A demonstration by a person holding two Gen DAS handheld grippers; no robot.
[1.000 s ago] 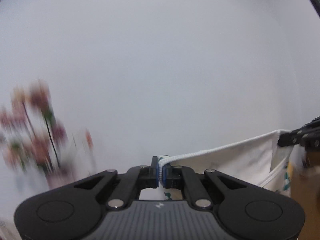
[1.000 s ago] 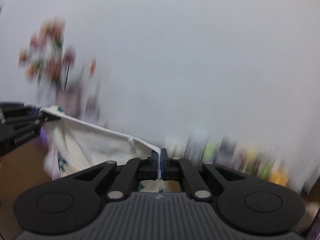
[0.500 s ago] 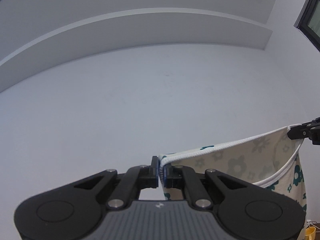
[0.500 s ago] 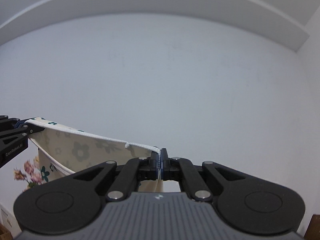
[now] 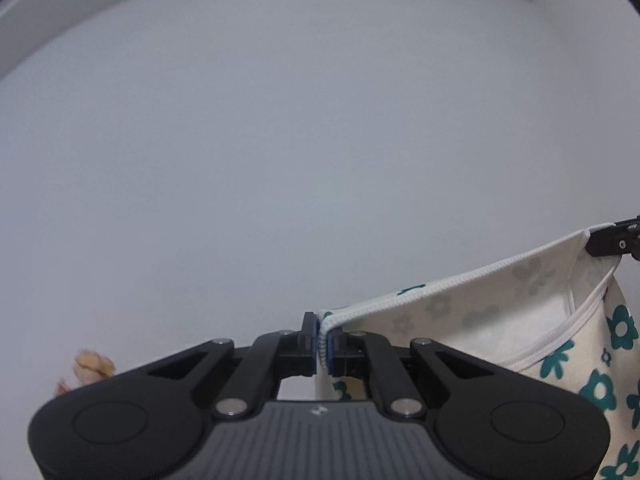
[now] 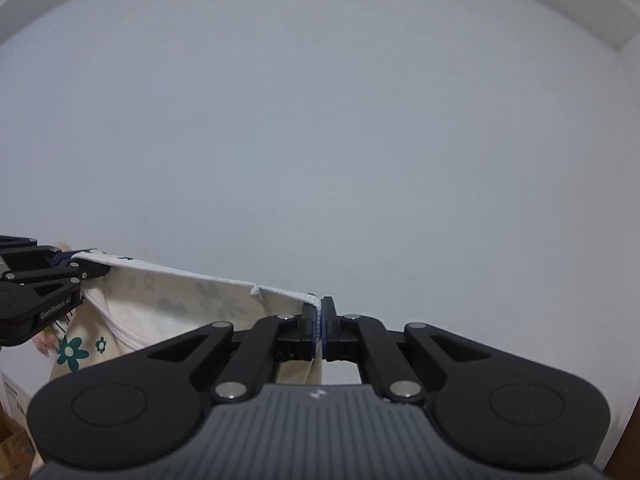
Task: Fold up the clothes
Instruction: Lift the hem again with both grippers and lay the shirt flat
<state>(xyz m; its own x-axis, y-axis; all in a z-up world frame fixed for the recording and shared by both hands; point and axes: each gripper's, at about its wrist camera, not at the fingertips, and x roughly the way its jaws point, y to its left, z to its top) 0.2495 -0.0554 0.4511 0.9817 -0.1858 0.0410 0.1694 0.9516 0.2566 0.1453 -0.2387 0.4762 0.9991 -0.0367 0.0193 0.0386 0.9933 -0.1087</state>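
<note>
In the left wrist view we have our left tongs [image 5: 322,344] clamped tight on the white ribbed edge of the floral garment [image 5: 500,312], a cream piece printed with teal flowers. The trim comes out from between the blue pads and runs up and to the right of the tongs, stretched fairly straight, to our right tongs [image 5: 592,244], which pinch its far end at the right border of the view. Below that edge the fabric hangs down to the right of the tongs, showing its pale inner side and a second white-trimmed opening. A white wall [image 5: 280,160] fills everything ahead of the tongs. Low to the left of them, a blurred pinkish-orange flower [image 5: 90,364] peeks out.

In the right wrist view our right tongs [image 6: 320,330] are closed on the same ribbed trim, the cloth [image 6: 192,304] squeezed between the pads. From here the edge runs left and slightly up to our left tongs [image 6: 86,266], which grip the other end at the left border. The cloth sags between and below both tongs, with teal flowers showing at the lower left. The wall [image 6: 360,140] is ahead, and a cardboard box [image 6: 12,444] sits at the bottom left corner.
</note>
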